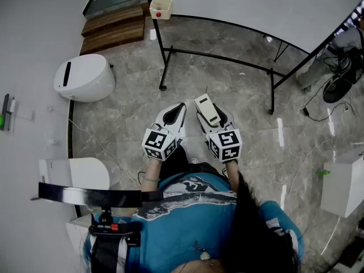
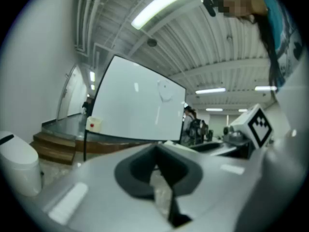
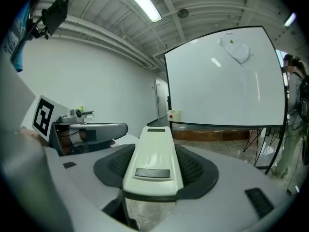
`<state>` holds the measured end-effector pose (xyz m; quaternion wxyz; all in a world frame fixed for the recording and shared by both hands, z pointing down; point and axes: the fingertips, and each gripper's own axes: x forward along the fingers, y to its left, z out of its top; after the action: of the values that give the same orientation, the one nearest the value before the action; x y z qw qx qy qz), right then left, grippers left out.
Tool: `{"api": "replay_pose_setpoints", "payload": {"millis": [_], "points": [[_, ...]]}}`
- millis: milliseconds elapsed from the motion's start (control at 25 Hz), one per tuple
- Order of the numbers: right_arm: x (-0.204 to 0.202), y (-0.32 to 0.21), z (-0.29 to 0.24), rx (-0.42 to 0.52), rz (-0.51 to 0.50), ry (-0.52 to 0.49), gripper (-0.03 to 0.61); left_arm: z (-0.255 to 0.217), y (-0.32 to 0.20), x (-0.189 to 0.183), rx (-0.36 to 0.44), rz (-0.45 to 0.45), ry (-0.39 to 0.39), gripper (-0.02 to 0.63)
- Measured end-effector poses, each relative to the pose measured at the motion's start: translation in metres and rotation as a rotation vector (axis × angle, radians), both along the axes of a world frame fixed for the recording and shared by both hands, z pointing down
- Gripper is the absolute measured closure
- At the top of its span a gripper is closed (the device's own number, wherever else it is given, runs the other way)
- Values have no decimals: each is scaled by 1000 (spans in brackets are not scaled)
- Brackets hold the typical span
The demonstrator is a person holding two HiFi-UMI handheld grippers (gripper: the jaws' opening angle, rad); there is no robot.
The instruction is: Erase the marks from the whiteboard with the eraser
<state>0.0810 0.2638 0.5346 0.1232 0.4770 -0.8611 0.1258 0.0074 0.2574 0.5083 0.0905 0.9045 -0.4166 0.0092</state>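
Closest in, the cream eraser (image 3: pixel 152 153) lies lengthwise between the right gripper's (image 1: pixel 215 120) jaws, which pinch it by its long sides; its front end juts past their tips. Just beside it, the left gripper (image 2: pixel 159 170) has its jaws pressed together on nothing. Well ahead stands the whiteboard (image 3: pixel 227 81), apart from both, a faint smudge (image 3: pixel 236 51) near its top.

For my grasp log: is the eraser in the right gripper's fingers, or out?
In. The cream eraser sits clamped between the right gripper's dark fingers, projecting forward toward the whiteboard.
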Motion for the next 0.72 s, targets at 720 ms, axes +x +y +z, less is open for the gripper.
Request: {"api": "replay_pose_setpoints", "payload": {"millis": [720], "points": [[-22,-121,8,7,9,-3,314,7,-136,-31,7,-23,-6,609]]}}
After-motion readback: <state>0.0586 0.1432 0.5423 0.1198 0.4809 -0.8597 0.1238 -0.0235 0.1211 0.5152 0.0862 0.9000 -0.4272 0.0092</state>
